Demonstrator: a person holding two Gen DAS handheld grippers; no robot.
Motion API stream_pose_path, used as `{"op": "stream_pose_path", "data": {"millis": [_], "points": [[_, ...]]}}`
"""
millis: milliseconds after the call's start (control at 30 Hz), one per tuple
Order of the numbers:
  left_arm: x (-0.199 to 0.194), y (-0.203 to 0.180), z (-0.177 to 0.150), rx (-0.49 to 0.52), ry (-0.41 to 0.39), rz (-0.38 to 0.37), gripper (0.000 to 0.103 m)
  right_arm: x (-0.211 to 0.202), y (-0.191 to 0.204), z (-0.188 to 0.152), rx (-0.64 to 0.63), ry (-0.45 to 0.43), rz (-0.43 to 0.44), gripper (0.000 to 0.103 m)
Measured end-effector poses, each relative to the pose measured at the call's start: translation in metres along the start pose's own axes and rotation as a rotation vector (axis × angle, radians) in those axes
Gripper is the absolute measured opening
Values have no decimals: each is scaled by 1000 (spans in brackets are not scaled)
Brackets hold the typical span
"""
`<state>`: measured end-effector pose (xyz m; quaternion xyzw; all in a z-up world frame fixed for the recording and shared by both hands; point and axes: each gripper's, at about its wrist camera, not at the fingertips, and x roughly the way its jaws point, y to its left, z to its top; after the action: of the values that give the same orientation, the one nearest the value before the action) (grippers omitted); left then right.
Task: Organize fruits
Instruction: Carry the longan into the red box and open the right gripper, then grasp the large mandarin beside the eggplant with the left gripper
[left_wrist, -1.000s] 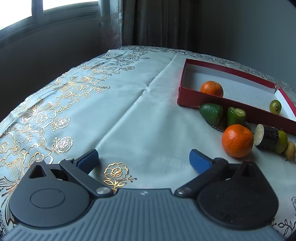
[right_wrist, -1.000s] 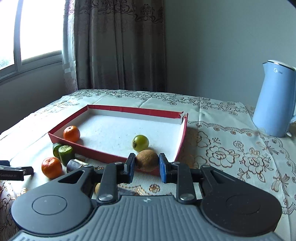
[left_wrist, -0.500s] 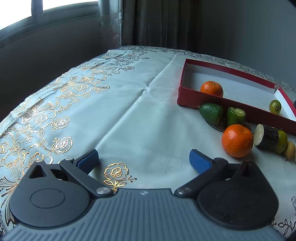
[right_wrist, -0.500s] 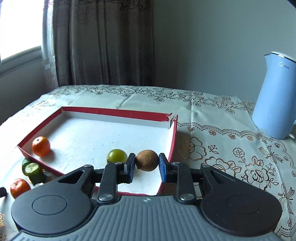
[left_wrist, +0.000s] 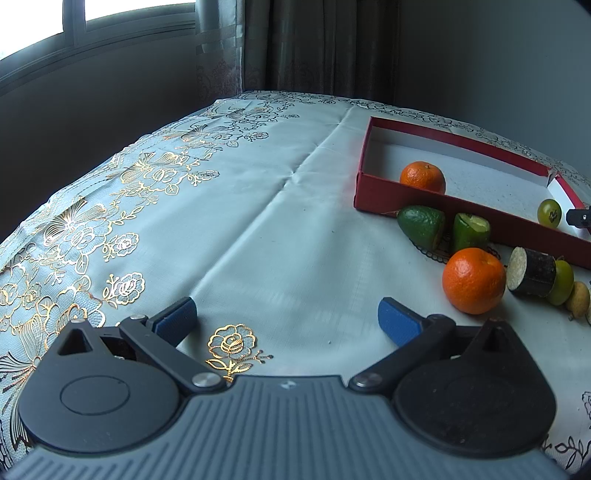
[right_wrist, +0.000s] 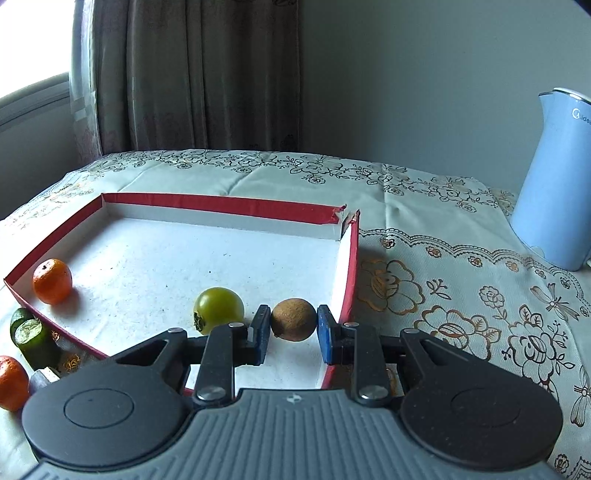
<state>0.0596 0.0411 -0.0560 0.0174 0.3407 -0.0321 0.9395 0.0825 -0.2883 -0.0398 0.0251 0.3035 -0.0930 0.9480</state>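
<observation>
My right gripper is shut on a small brown round fruit, held over the near right corner of the red box. Inside the box lie a green tomato-like fruit just left of the gripper and an orange at the left. My left gripper stands open over the tablecloth with nothing between its fingers. To its right, outside the box, lie an orange, an avocado half, a cut green piece, a dark cut cylinder, a green fruit and a small yellow fruit.
A light blue electric kettle stands at the right on the flowered tablecloth. Curtains and a window sit behind the table. The right gripper's tip shows at the right edge of the left wrist view.
My right gripper carried the brown fruit forward over the box's front wall and slightly down into the box beside the green fruit. The left gripper stayed still.
</observation>
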Motion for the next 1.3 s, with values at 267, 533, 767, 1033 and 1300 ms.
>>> {"op": "stream_pose_path", "data": {"millis": [267,533,767,1033,1300], "points": [[0,0,0,0,0,0,103,7,3,-2,-9,8,1,26],[0,0,0,0,0,0,103,7,2,-1,9,-4,1,26],[0,0,0,1,0,-1,103,5,3,-1,18,-3,-1,26],[0,0,0,1,0,-1,103,-51,-12,-19,99,-60,21,66],[0,0,0,0,0,-1,103,-95,-46,-77,160,-34,-65,82]]}}
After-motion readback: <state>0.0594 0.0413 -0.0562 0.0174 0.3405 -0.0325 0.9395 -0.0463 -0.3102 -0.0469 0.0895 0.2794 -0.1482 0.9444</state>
